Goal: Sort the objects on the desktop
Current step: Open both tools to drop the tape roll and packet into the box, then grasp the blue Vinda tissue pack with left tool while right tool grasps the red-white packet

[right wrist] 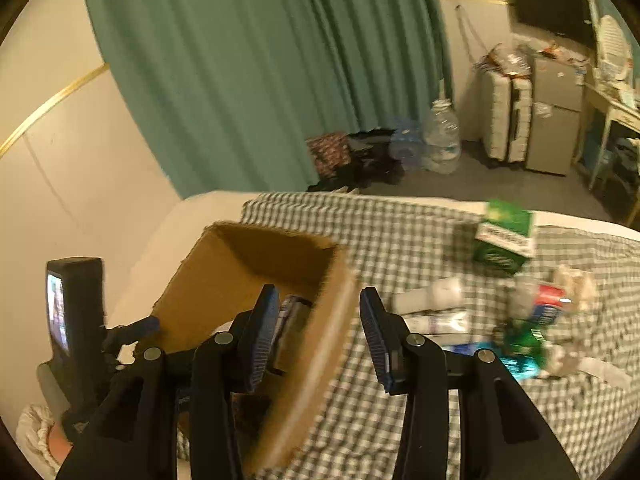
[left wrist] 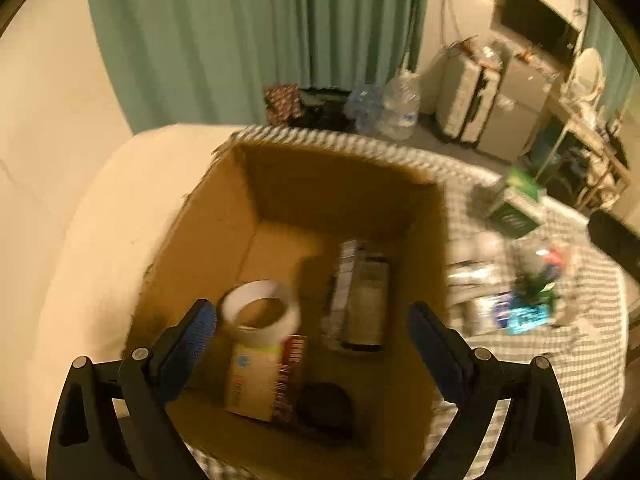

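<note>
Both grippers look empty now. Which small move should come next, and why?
Probably move the right gripper rightward toward the white tube on the checkered cloth. Its jaws are open and empty at the cardboard box wall, and unsorted items lie outside it. The left gripper hangs open over the box.

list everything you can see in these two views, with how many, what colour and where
cardboard box: one, brown, open, on the checked cloth
tape roll: one, white, inside the box, left
small carton: one, tan and red, inside, under the roll
dark flat items: about two, inside, right; blurred
green carton: one, on the cloth, far right
tubes: a few, white, right of the box
checked cloth: one, grey-white
curtain: green, behind
left hand-held gripper: open, over the box
right hand-held gripper: open, astride the box's right wall
</note>
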Tool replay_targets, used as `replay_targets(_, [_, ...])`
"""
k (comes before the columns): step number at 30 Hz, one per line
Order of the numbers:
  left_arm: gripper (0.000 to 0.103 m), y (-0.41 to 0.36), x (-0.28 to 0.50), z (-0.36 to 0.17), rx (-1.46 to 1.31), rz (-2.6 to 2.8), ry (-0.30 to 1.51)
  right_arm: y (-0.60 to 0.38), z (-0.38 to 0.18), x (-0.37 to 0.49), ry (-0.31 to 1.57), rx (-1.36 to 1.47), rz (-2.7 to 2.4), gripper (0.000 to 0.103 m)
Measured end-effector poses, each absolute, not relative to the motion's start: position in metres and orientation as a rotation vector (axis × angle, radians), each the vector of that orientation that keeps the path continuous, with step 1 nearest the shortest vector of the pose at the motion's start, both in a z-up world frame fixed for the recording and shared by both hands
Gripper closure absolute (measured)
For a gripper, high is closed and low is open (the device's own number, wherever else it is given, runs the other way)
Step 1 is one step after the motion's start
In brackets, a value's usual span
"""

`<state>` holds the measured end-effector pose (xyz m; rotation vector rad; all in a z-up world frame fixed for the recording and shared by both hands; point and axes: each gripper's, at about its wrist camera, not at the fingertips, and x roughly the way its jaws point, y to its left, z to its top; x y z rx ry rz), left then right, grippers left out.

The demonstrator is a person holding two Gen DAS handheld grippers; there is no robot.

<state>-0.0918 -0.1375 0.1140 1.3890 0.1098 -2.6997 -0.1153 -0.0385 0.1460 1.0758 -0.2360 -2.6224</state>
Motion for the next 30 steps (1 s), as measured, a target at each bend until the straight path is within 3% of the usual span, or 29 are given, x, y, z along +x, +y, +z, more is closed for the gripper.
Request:
replay_targets(2, [0.004,-0.121,-0.087,0.132,1.357,-2.763,0.137,-0.014,0.155,-0.099,-0.255,1.034,-2.678,0.039])
replay_targets(4, [0.003,-0.095,-0.076,0.151,1.293,-2.833,0.138,0.012,0.164,-0.083,-0.268,0.974,-2.747,0.031])
replay_targets(12, [0.000,-0.008,-0.046,0.165,1.117,-2.984,0.107,0.121,0.159,-0.029,-0.325,0.946,-2.919,0.023])
replay_targets(22, [0.000,0.067,-0.065,0.073,1.380,-2.929,0.008,0.232,0.076,-0.019,-0.636,1.198,-2.953,0.021])
replay_targets(30, [0.000,0.088,-0.095,0.009,1.511,-2.832,-0.043,0.257,0.028,-0.035,-0.737,1.278,-2.929,0.021])
